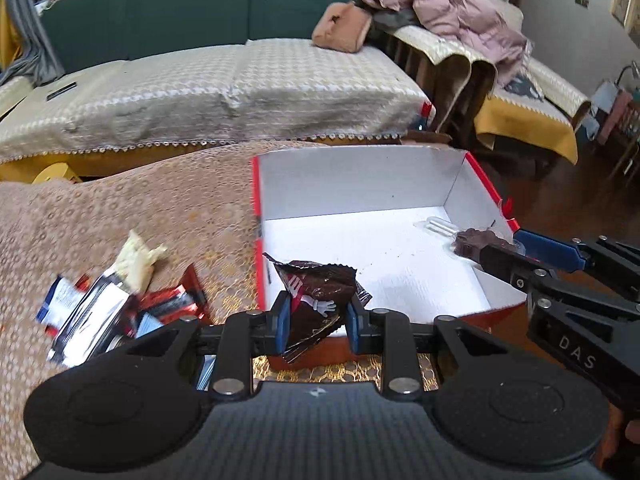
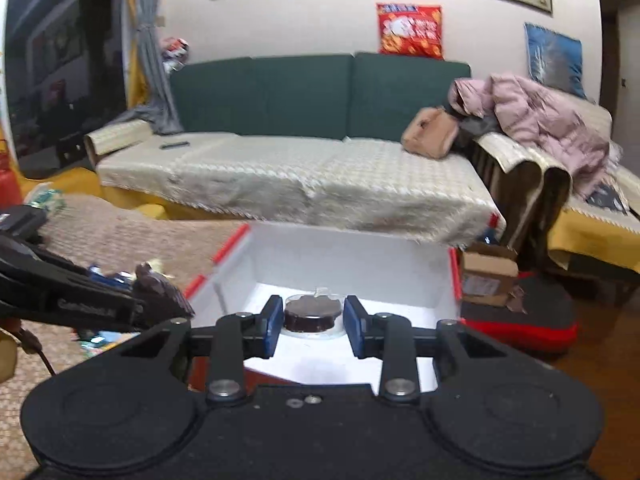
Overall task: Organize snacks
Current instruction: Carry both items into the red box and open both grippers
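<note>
- Brown candy bag [image 1: 316, 300] is pinched between the left gripper [image 1: 316, 322] pads at the red-edged white box [image 1: 360, 184] near-left rim.
- Chocolate snack in clear wrap [image 2: 309, 312] is bracketed by the right gripper [image 2: 309, 322]; whether it is clamped cannot be told.
- Loose packets [image 1: 120, 312] are piled on the patterned cloth [image 1: 120, 208] left of the box.

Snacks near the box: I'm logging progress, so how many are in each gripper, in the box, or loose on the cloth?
Held by left gripper: 1 brown packet
Between right gripper fingers, inside white box: 1 brown cake
Loose pile: blurred, cannot count
Total countable: 2
</note>
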Tool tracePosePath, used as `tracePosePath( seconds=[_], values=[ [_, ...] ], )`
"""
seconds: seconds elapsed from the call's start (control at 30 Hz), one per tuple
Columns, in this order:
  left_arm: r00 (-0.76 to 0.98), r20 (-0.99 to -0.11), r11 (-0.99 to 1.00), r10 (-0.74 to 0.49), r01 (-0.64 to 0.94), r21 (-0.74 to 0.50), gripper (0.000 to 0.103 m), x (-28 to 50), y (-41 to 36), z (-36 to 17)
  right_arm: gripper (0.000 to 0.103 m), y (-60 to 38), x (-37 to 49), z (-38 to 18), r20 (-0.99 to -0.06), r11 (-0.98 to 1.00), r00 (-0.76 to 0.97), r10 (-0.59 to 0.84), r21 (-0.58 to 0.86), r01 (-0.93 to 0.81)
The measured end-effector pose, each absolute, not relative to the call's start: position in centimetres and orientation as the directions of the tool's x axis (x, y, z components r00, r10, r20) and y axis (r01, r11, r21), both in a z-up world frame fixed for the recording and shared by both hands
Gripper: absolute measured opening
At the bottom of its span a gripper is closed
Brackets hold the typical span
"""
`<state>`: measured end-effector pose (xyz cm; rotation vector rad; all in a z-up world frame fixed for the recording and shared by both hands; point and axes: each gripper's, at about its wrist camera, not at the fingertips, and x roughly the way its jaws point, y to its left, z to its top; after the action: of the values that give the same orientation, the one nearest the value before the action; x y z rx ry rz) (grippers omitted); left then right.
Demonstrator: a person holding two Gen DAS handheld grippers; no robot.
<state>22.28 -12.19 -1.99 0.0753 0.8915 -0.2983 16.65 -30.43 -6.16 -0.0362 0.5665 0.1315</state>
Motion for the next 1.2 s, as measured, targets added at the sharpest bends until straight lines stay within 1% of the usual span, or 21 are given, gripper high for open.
tracePosePath(
  seconds=[0.27, 0.47, 0.63, 0.73, 0.77, 0.87, 0.9, 1.03, 1.1, 1.2],
  values=[
    [0.531, -0.824, 0.948, -0.198, 0.318, -0.023, 0.027, 25.7, -15.2, -5.2, 0.032, -31.6, 19.3, -9.2, -0.602, 0.993, 0.792, 0.1, 0.006, -0.12],
    [0.478, -0.861, 0.939, -0.174, 0.345, 0.002, 0.027, 26.7, -16.9, -7.5, 0.032, -32.0, 20.5, -10.9, -0.659, 0.995, 0.746, 0.096, 0.032, -0.099],
    [0.456, -0.874, 0.935, -0.165, 0.355, 0.009, 0.027, 26.8, -17.0, -8.4, 0.032, -32.0, 20.8, -11.9, -0.706, 0.994, 0.701, 0.098, 0.039, -0.099],
    [0.459, -0.873, 0.94, -0.166, 0.341, 0.001, 0.028, 26.8, -16.7, -8.3, 0.032, -31.8, 20.7, -12.0, -0.714, 0.994, 0.694, 0.099, 0.04, -0.101],
    [0.456, -0.874, 0.942, -0.168, 0.337, -0.005, 0.031, 26.8, -16.6, -8.2, 0.033, -31.8, 20.7, -11.9, -0.714, 0.994, 0.694, 0.097, 0.039, -0.1],
    [0.464, -0.867, 0.943, -0.18, 0.334, -0.017, 0.048, 26.3, -16.4, -7.6, 0.033, -31.7, 20.5, -11.5, -0.718, 0.995, 0.69, 0.095, 0.041, -0.095],
    [0.471, -0.863, 0.943, -0.185, 0.333, -0.02, 0.05, 26.1, -16.3, -7.3, 0.033, -31.8, 20.5, -11.4, -0.718, 0.995, 0.689, 0.097, 0.045, -0.094],
    [0.493, -0.845, 0.942, -0.206, 0.334, -0.036, 0.05, 24.9, -15.7, -5.9, 0.033, -32.5, 19.8, -10.3, -0.705, 0.993, 0.699, 0.119, 0.079, -0.089],
    [0.508, -0.834, 0.943, -0.217, 0.329, -0.045, 0.054, 24.1, -15.1, -5.1, 0.033, -32.7, 19.3, -9.7, -0.697, 0.991, 0.705, 0.13, 0.1, -0.085],
    [0.529, -0.818, 0.944, -0.227, 0.325, -0.051, 0.056, 23.0, -14.6, -4.0, 0.033, -32.5, 18.3, -8.8, -0.681, 0.988, 0.717, 0.15, 0.121, -0.092]
  ],
)
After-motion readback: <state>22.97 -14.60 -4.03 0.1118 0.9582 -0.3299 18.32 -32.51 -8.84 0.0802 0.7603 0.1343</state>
